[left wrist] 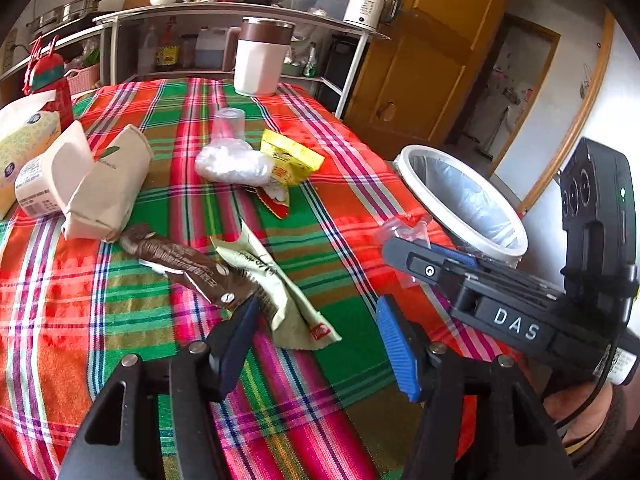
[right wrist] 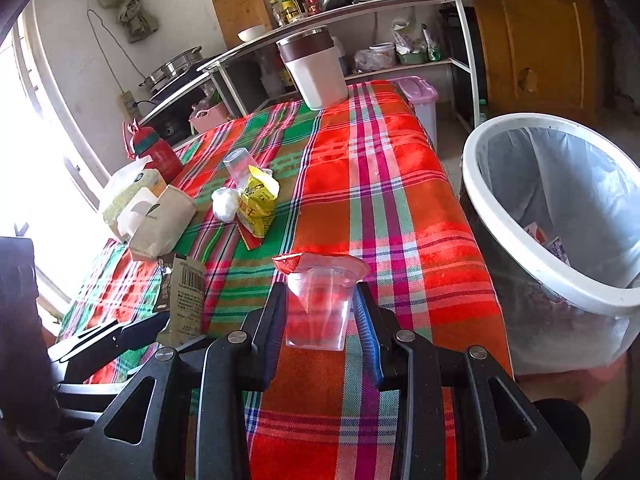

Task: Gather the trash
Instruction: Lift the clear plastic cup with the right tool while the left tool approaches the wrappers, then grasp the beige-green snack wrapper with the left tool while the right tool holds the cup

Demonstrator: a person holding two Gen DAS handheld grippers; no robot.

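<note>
Partly done: lined bin [right wrist: 520, 256] holds scraps. Right gripper [right wrist: 320, 312] clamps a clear plastic cup [right wrist: 320, 308]. Left gripper [left wrist: 316, 332], empty, spread wide above wrappers [left wrist: 224, 276] awaiting collection.

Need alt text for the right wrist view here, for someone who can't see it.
The right gripper grips a clear plastic cup with a torn red wrapper at its rim, above a plaid tablecloth. A white-rimmed trash bin lined with a bag stands just right of the table. Farther back lie a yellow snack packet and a second clear cup.
</note>
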